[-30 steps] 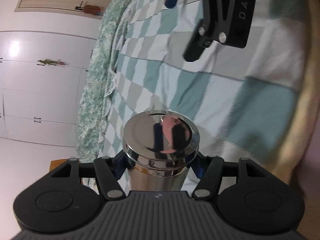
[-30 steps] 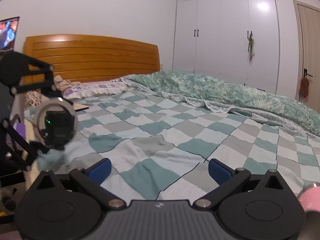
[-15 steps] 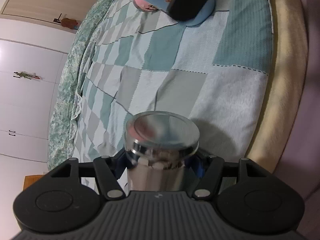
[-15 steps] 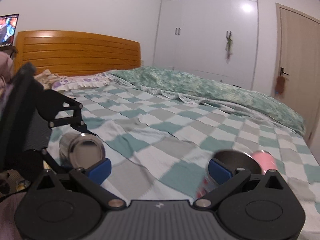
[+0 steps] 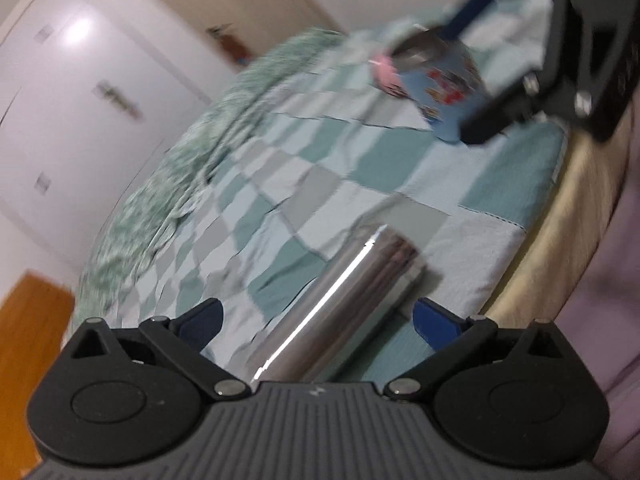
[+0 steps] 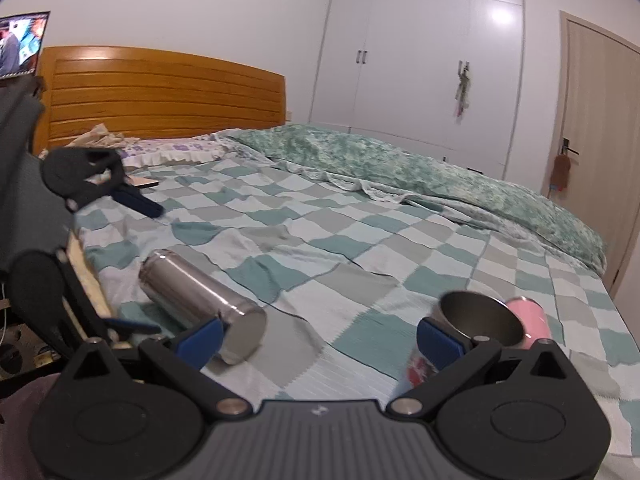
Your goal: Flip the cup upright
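A steel cup (image 5: 340,304) lies on its side on the checked bedspread, between the fingers of my left gripper (image 5: 316,316), which is open and not touching it. In the right wrist view the same steel cup (image 6: 200,300) lies at the left, near the bed's edge. My right gripper (image 6: 318,334) is open and empty. A blue printed cup (image 6: 472,320) with a steel inside stands by its right finger, open mouth up; it also shows in the left wrist view (image 5: 436,80), beside the right gripper's body (image 5: 568,40).
The checked bedspread (image 6: 340,248) covers the bed, with a green quilt (image 6: 440,176) bunched at the far side. A pink object (image 6: 528,320) sits behind the blue cup. The wooden headboard (image 6: 160,96) is at the far left; white wardrobes (image 6: 420,60) stand behind.
My left gripper has opened and let go of the steel cup, which now lies on its side on the bed. My right gripper has moved down toward the blue cup.
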Available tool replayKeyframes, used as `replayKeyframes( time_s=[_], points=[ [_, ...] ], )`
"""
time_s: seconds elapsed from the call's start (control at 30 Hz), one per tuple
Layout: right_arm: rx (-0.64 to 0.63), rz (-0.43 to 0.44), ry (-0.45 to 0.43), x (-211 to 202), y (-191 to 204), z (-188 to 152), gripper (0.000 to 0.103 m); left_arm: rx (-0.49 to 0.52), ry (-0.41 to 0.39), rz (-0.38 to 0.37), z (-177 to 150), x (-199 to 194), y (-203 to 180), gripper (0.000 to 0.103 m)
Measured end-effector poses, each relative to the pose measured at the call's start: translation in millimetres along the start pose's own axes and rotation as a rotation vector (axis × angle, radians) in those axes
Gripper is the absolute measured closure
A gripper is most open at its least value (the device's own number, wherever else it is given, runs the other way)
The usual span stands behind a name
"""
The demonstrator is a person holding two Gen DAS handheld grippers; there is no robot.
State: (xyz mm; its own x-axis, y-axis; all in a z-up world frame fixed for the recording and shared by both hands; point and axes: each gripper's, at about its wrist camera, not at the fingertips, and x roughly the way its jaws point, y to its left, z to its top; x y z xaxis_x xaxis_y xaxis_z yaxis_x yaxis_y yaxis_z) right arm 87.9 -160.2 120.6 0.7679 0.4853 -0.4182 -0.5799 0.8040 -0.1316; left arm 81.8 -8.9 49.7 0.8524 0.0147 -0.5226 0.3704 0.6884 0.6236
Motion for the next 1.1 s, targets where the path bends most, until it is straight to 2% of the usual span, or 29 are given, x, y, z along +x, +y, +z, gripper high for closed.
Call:
replayKeyframes(
  time_s=[0.13, 0.23, 0.43, 0.6, 0.77, 0.93, 1.0, 1.1],
  points=[
    [-0.049, 0.034, 0.005, 11.2, 20.7, 9.4, 0.0, -0.261, -0.044, 0.013, -23.3, -29.5, 30.9, 0.0],
    [-0.097, 0.066, 0.018, 26.7, 37.2, 19.0, 0.0, -0.41, -0.081, 0.033, -42.6, -48.6, 46.6, 0.0],
    [-0.244, 0.105, 0.081, 65.5, 72.1, 35.6, 0.0, -0.587, -0.109, 0.059, -75.3, -61.9, 58.7, 0.0],
    [-0.388, 0.119, 0.145, 96.1, 96.5, 43.3, 0.0, -0.669, -0.091, 0.082, -98.0, -53.0, 61.5, 0.0],
    [-0.512, 0.174, 0.213, 127.2, 113.3, 47.9, 0.0, -0.732, -0.08, 0.095, -115.1, -46.9, 68.5, 0.0],
    [-0.543, 0.255, 0.279, 159.8, 119.9, 52.1, 0.001, -0.764, -0.051, 0.111, -123.2, -39.5, 73.6, 0.0],
    [-0.549, 0.298, 0.31, 171.4, 122.2, 52.3, 0.006, -0.766, -0.04, 0.113, -123.2, -36.0, 75.6, 0.0],
    [-0.559, 0.361, 0.345, 185.3, 123.3, 50.2, 0.025, -0.765, -0.028, 0.116, -122.9, -30.5, 79.9, 0.0]
  ],
)
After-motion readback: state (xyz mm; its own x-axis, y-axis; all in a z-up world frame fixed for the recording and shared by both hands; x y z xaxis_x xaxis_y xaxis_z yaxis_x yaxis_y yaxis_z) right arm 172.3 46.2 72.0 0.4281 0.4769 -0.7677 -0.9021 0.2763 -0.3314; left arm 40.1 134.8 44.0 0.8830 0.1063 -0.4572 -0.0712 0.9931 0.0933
